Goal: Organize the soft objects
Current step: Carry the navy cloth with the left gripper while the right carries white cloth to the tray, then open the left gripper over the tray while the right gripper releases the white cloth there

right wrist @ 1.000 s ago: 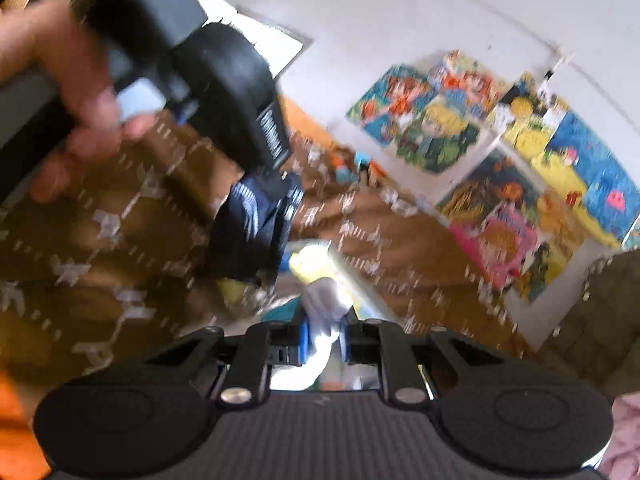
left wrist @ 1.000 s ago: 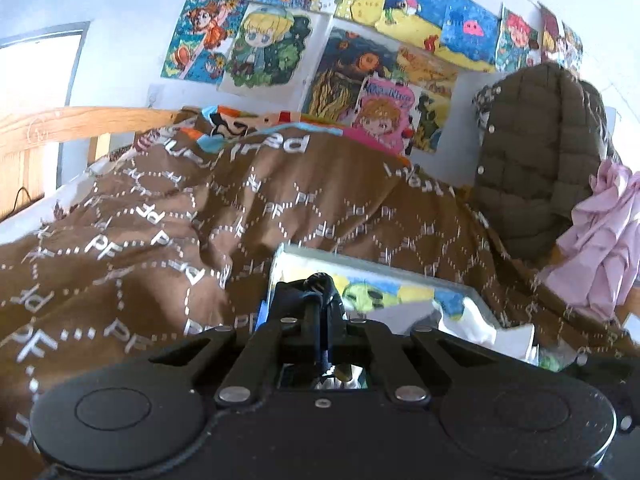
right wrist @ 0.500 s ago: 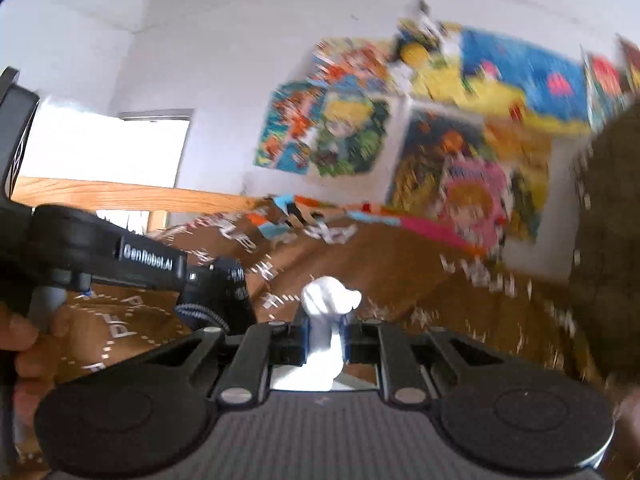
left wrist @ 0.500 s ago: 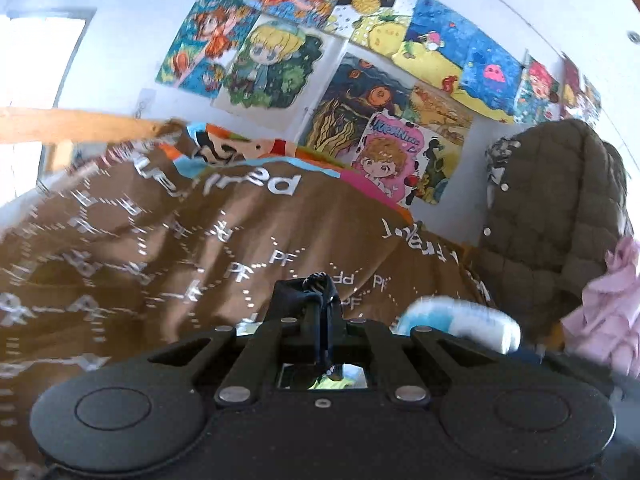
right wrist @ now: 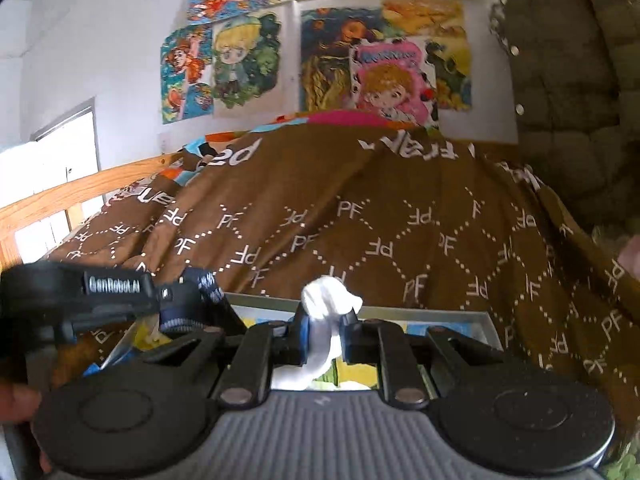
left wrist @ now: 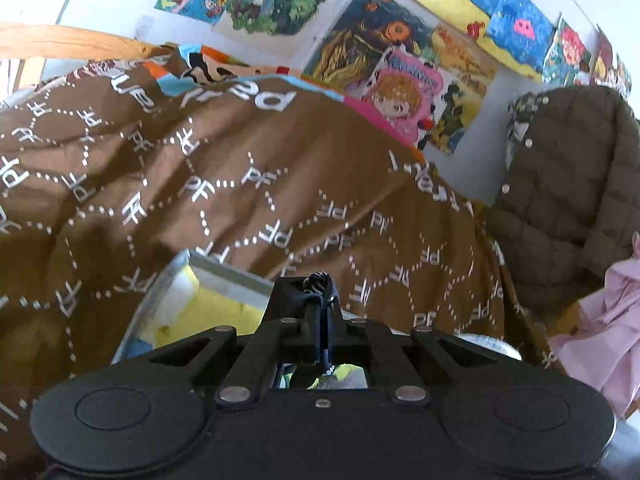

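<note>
One brown blanket [left wrist: 248,200] with white "PF" lettering covers the bed and fills most of both views. One wooden bed rail [right wrist: 80,192] runs behind it on the left. Wall behind: a cluster of cartoon posters [right wrist: 248,56], roughly ten across both views, edges overlap so exact count unclear. One olive quilted jacket [left wrist: 568,184] hangs at the right, with one pink garment [left wrist: 600,320] below it, touching its lower edge.

One grey-rimmed box [right wrist: 360,312] sits on the blanket directly under both grippers; its inside shows yellow and blue print, contents otherwise hidden by the gripper bodies.

Two grippers, each pinching one soft item:
- left gripper [left wrist: 320,300]: jaws fully closed on one dark sock [left wrist: 318,282] with white pattern, bunched tip sticking up above the fingertips, over the box's near left area. It is also seen from the right wrist view at far left.
- right gripper [right wrist: 324,332]: jaws clamped on one white sock [right wrist: 328,304], a small gap filled by fabric; top bulges above the pads, rest hangs down below, over the box.
</note>
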The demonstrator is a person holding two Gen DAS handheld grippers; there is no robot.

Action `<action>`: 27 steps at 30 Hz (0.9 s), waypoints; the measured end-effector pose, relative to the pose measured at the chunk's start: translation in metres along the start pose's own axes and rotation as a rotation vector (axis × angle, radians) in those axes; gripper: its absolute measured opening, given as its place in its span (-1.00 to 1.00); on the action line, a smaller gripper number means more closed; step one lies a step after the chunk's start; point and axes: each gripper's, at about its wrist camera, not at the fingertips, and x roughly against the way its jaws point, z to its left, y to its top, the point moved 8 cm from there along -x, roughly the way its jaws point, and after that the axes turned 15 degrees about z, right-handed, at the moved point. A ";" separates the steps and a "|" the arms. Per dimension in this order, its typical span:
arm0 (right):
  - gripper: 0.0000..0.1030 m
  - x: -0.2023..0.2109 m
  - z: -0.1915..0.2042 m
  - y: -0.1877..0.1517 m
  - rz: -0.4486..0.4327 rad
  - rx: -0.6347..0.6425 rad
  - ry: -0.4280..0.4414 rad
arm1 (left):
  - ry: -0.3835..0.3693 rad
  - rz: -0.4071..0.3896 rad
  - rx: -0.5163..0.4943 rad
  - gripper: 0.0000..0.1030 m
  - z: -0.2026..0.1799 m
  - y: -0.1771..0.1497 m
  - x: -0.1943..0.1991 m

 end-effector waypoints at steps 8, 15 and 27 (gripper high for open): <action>-0.67 -0.004 -0.006 0.000 0.008 -0.008 -0.014 | 0.030 0.062 -0.007 -0.94 0.004 -0.017 -0.014; -0.63 -0.010 -0.015 -0.001 0.046 -0.052 -0.019 | 0.054 0.117 -0.044 -0.92 -0.003 -0.028 -0.023; -0.48 -0.010 -0.026 -0.005 0.080 -0.068 -0.025 | 0.067 0.140 -0.070 -0.65 -0.013 -0.036 -0.016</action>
